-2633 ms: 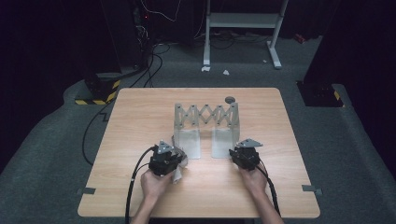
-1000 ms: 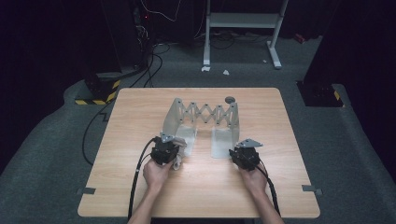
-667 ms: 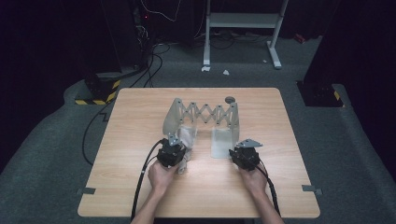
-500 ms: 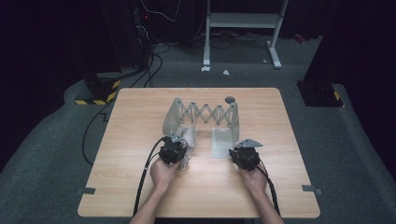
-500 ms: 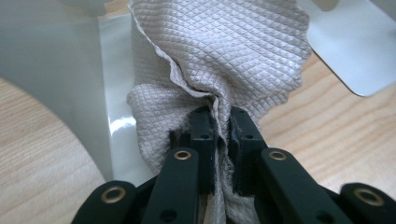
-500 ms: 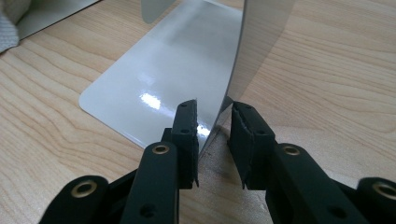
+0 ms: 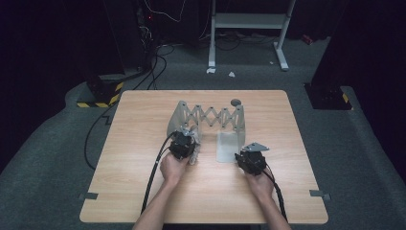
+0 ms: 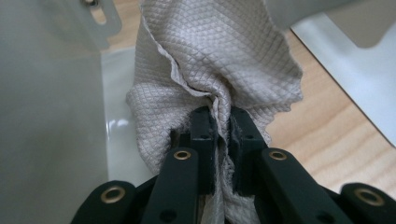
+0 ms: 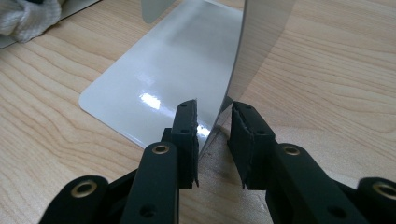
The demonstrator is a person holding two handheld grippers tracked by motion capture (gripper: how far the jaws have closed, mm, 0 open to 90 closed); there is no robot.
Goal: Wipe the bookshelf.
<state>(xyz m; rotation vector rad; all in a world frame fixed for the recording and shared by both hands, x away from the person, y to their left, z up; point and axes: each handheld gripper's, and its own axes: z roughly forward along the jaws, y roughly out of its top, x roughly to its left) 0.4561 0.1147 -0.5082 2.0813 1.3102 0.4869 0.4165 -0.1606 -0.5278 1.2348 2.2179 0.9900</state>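
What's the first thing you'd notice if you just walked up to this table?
Probably the grey folding bookend rack with its zigzag middle, standing at the centre of the wooden table. The left gripper pinches a pale waffle cloth against the rack's left end, while the right gripper straddles its upright right plate.

Table [image 7: 143, 191]: light wood top, bare along its near edge.
Small round thing [image 7: 235, 101]: dark grey, on the table just behind the far right end.
Floor [image 7: 52, 158]: grey carpet all round.
Striped base [image 7: 98, 101]: yellow and black, off the table's far left corner.
White frame [image 7: 249, 21]: stands on the floor well behind the table.
Floor cable [image 7: 91, 139]: black, loops past the table's left edge.
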